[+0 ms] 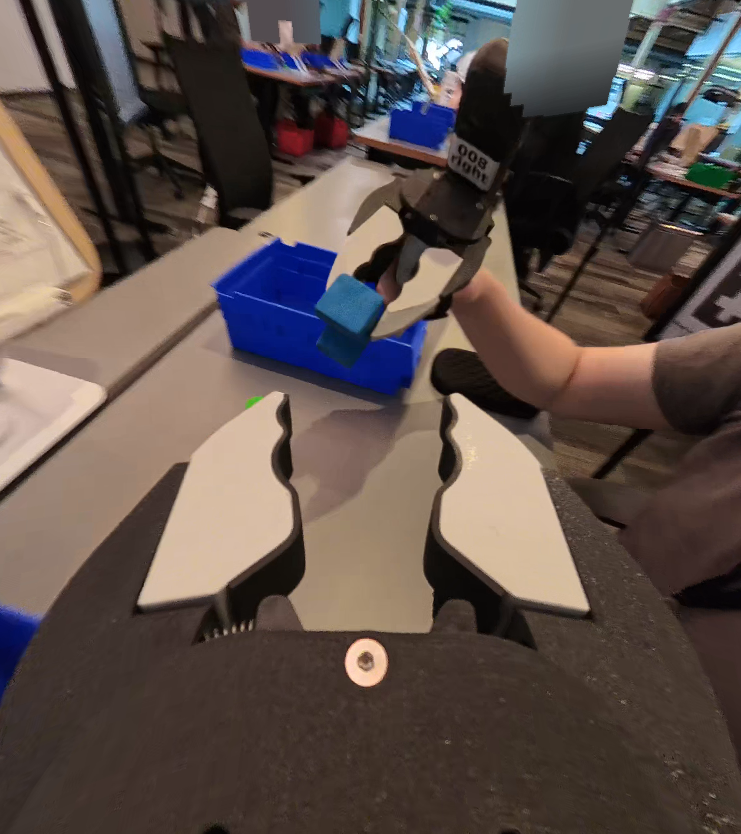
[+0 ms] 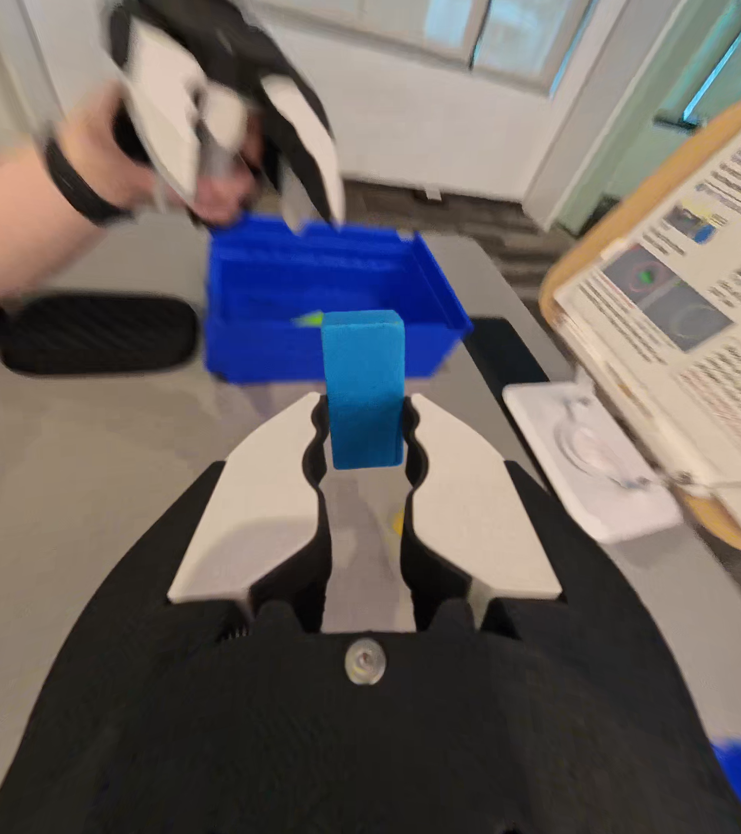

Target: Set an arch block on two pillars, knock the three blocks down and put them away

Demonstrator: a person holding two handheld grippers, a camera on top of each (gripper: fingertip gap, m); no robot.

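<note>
Grey table (image 1: 143, 433) w/ a blue bin (image 2: 441, 289) on it, near the far edge. Right gripper (image 2: 363, 417) raised in front of the bin, its 2 fingers clamped on a blue block (image 2: 362, 392), held upright. Left gripper (image 1: 365, 417) spread wide, holding nothing, above the table. Small green piece (image 2: 310, 319) inside the bin, too blurred to identify.

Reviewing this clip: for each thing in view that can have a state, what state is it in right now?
left gripper: open, empty, above the table.
right gripper: shut on the blue block, raised in front of the bin.
blue block: clamped between the fingers, off the table.
blue bin: open-topped, resting on the table; something green inside.
table: carries the bin.
</note>
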